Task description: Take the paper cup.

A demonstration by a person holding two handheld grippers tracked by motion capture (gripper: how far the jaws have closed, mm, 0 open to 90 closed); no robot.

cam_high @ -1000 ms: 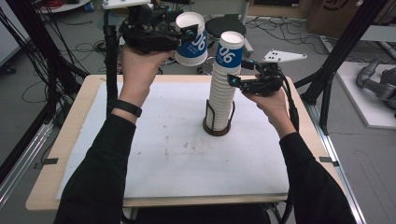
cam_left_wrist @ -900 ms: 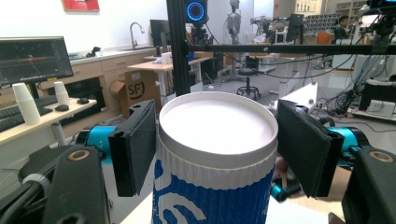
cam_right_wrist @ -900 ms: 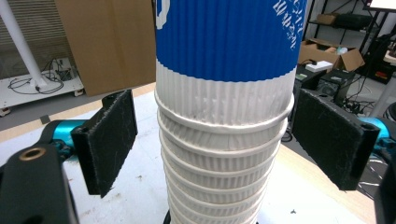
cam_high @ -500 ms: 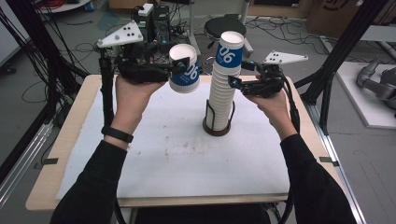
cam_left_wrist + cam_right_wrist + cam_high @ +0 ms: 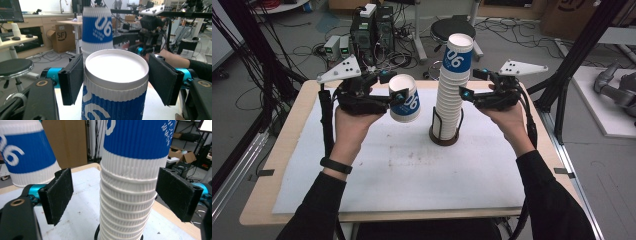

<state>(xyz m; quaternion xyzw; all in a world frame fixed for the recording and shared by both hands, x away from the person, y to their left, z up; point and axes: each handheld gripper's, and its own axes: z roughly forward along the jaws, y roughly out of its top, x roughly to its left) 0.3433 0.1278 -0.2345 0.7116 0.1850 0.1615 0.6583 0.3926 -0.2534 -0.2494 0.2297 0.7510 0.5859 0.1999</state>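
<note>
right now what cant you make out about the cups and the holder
- Single cup: its base, cut off by the left gripper view's bottom edge.
- Stack: cup count, ribs too fine in the high view.
- Black holder: its inside, hidden by the stack.

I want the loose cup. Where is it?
In the high view, the cup is up off the table in the left gripper, left of the stack.

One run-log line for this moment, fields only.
left claw: holds a cup in the air | right claw: open around the cup stack | stack in holder on table
</note>
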